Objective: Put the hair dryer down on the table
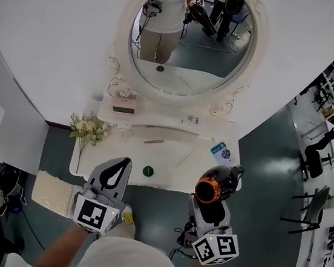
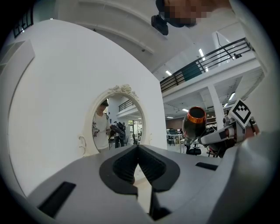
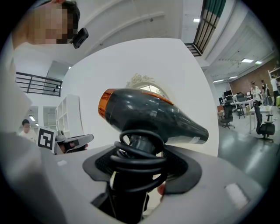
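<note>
A black hair dryer (image 1: pixel 217 184) with an orange ring at its back end stands upright in my right gripper (image 1: pixel 208 210), just off the front right corner of the white dressing table (image 1: pixel 170 156). In the right gripper view the hair dryer (image 3: pixel 148 114) fills the middle; the right gripper (image 3: pixel 140 154) is shut on its handle, which has the black cord coiled round it. My left gripper (image 1: pixel 121 168) hangs over the table's front left edge, shut with nothing in it. In the left gripper view the left gripper (image 2: pixel 138 148) has its tips together, and the hair dryer (image 2: pixel 194 122) shows to the right.
An oval mirror (image 1: pixel 187 47) rises behind the table. On the table are a vase of flowers (image 1: pixel 88 129), a small box (image 1: pixel 125 97), a dark round knob (image 1: pixel 148 171), a thin stick (image 1: pixel 154 141) and a blue-white packet (image 1: pixel 221 151). A beige cushion (image 1: pixel 52 192) sits at the left.
</note>
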A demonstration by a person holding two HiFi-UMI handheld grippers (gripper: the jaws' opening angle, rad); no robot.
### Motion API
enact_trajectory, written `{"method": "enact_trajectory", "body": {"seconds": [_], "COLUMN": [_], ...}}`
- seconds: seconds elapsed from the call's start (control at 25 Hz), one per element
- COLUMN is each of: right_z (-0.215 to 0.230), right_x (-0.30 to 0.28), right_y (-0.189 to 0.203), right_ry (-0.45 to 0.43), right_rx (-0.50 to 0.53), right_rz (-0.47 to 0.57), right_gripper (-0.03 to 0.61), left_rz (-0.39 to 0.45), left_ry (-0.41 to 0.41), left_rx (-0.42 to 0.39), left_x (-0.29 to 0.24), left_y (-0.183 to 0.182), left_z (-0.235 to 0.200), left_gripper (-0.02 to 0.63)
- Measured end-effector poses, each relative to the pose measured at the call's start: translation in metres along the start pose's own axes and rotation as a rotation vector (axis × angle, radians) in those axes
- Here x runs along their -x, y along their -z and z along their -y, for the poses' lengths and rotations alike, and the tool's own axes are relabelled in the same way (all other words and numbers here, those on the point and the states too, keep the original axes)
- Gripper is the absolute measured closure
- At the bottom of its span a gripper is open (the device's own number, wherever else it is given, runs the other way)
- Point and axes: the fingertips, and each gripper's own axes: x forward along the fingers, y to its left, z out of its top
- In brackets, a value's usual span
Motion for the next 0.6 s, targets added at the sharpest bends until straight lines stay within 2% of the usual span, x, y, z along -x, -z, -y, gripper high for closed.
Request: {"method": "enact_trajectory", "body": {"seconds": [0.24, 0.44, 0.6], "right_z": [-0.006, -0.002, 0.011], "right_x": [-0.046, -0.071, -0.089], "right_y": [-0.002, 0.008, 0.015], "right_ry": [0.010, -0.004, -0.023], "right_rx": [-0.005, -0.006, -0.019], "right_rz": [-0.021, -0.060, -0.090], "right_gripper": [0.267, 0.267, 0.267], "left_rz": [-0.009, 0.002, -0.050], "left_ry": [0.006, -0.002, -0.034], "left_rx": [0.030, 0.024, 0.018], "left_x": [-0.032, -0.053, -0.068], "left_y": [0.006, 0.008, 0.032], "left_z": [-0.034, -0.048, -0.053], "left_gripper": [0.604, 0.604, 0.604]}}
